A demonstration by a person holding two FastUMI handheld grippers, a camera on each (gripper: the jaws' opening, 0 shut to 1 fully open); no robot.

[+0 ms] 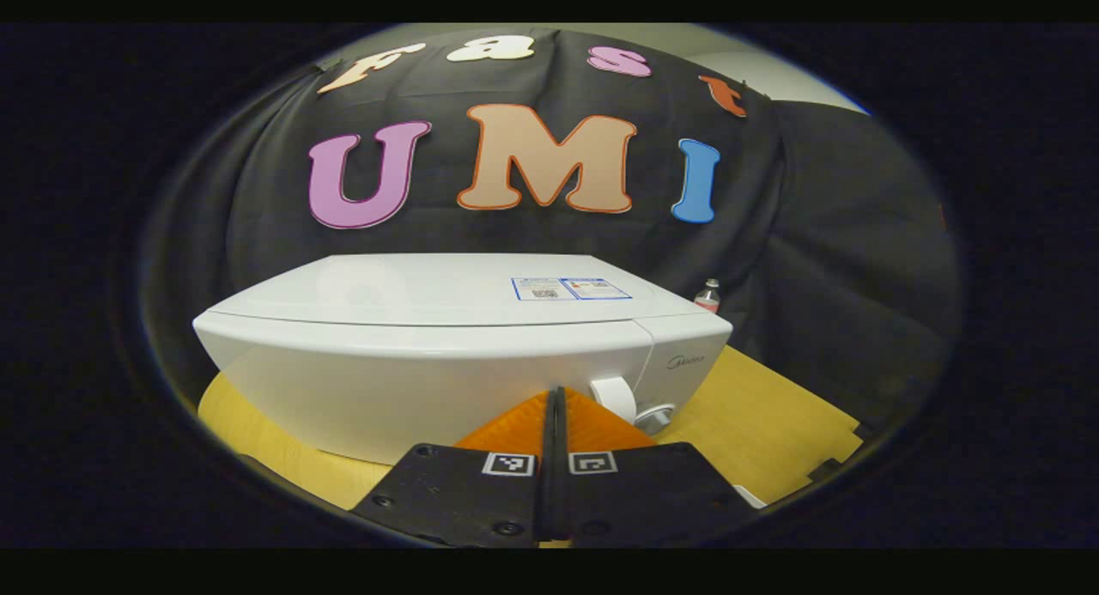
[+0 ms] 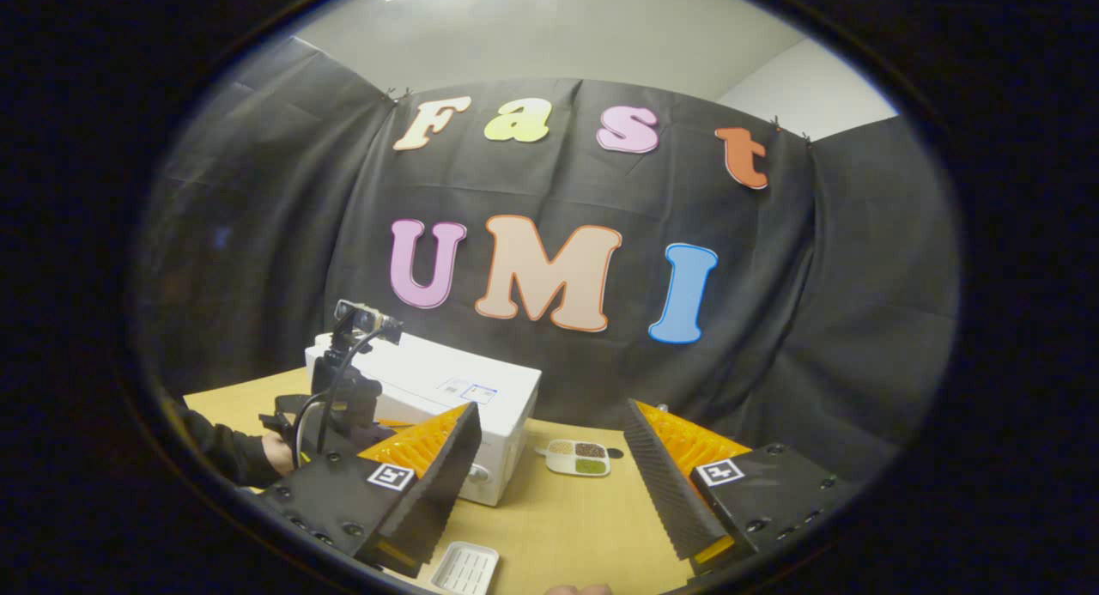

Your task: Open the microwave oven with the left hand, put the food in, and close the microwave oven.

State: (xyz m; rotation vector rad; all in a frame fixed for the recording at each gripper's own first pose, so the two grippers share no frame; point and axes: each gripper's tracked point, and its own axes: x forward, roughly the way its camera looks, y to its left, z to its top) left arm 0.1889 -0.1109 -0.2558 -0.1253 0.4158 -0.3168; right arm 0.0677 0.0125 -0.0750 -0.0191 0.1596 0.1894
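The white microwave (image 1: 446,355) stands on the wooden table (image 1: 773,415) with its door closed and two knobs at its right end. My left gripper (image 1: 556,397) is shut with nothing between its orange fingers, its tips close to the door's lower front near the upper knob (image 1: 615,397). In the right gripper view the microwave (image 2: 481,389) is at the left, with a sleeved hand (image 2: 276,451) holding the left gripper's black body (image 2: 343,393) in front of it. A white divided dish of food (image 2: 578,458) lies right of the microwave. My right gripper (image 2: 551,410) hangs open above the table, short of the dish.
A small bottle (image 1: 707,295) stands behind the microwave's right rear corner. A white ribbed tray (image 2: 466,567) lies on the table (image 2: 567,518) near the front edge, below my right gripper's left finger (image 2: 429,466). Black cloth walls close in the back and right.
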